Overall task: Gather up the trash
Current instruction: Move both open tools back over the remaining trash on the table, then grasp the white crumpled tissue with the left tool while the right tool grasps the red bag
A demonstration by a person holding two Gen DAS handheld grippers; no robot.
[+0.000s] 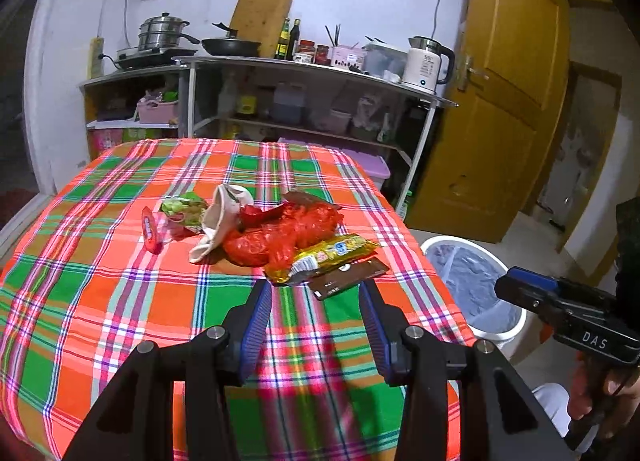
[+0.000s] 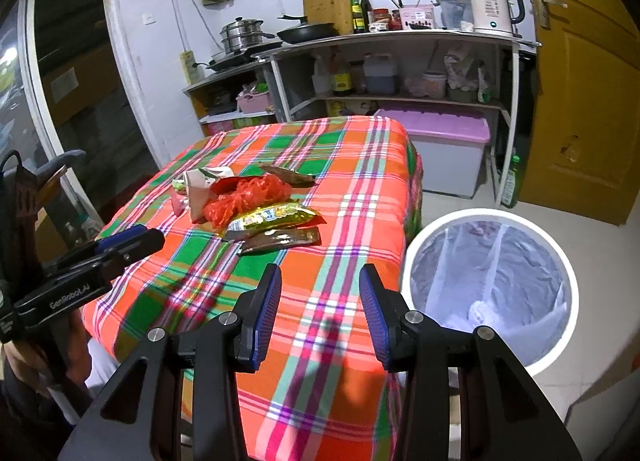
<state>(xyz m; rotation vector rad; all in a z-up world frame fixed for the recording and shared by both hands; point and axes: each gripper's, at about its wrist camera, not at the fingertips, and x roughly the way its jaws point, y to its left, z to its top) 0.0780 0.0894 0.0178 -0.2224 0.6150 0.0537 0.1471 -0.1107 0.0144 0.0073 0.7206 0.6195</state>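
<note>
A pile of trash lies mid-table on the plaid cloth: a red plastic bag [image 1: 280, 233] [image 2: 246, 197], a yellow snack wrapper [image 1: 332, 255] [image 2: 276, 217], a brown wrapper [image 1: 348, 277] [image 2: 284, 239], a crumpled white paper [image 1: 222, 221], a green wrapper [image 1: 184, 209] and a small red packet [image 1: 150, 231]. My left gripper [image 1: 316, 301] is open and empty, just short of the brown wrapper. My right gripper [image 2: 320, 289] is open and empty over the table's near right part. A white bin [image 2: 488, 285] [image 1: 472, 285] with a liner stands on the floor right of the table.
The table [image 1: 120, 301] fills the foreground. Behind it a metal shelf [image 1: 312, 69] holds pots, a pan, bottles and a kettle [image 1: 426, 61]. A lilac storage box [image 2: 444, 149] sits under it. A yellow door [image 1: 500, 101] stands at the right.
</note>
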